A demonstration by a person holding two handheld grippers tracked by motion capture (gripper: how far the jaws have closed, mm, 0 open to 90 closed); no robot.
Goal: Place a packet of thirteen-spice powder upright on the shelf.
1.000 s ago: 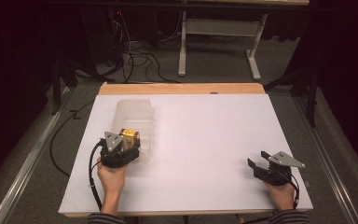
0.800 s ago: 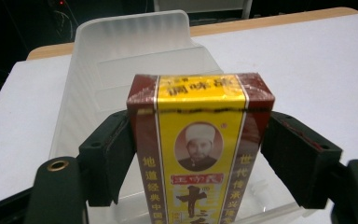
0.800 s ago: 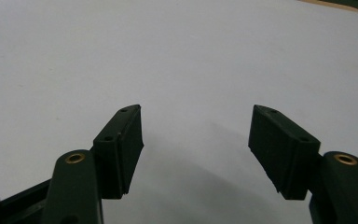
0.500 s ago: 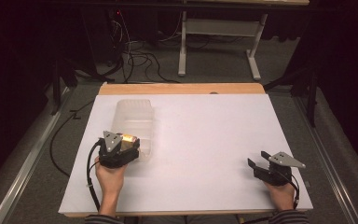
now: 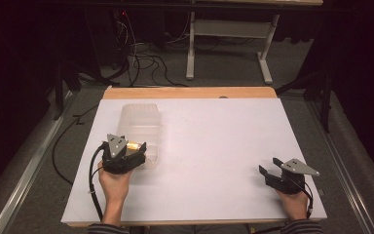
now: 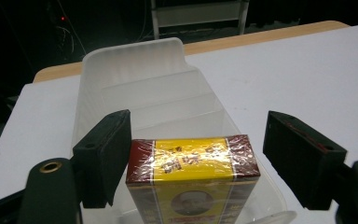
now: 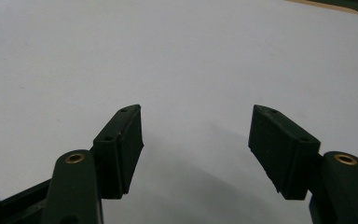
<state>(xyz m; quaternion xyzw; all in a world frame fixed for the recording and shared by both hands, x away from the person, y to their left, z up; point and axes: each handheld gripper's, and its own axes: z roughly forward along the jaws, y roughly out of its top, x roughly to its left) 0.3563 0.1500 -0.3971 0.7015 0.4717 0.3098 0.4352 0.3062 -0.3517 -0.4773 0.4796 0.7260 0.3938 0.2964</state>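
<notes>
My left gripper [image 6: 193, 158] jaws have just been opening and now stand apart, no longer pressing the yellow-and-red wrapped box [image 6: 192, 175] that stands upright between them. The box sits in the nearest compartment of the clear plastic divided bin [image 6: 140, 70], so I judge it released and placed. My right gripper [image 7: 196, 149] rests on the white counter [image 7: 177, 56] well off to the side, jaws apart, nothing between them.

One clear plastic bin [image 5: 140, 127] with several compartments stands on the bench [image 5: 214, 146] at about nine o'clock. One yellow and red box [image 6: 192, 163] sits in its nearest compartment. Two grippers are there: one left gripper [image 5: 135, 151] at eight o'clock, one right gripper [image 5: 268, 174] at four o'clock.
</notes>
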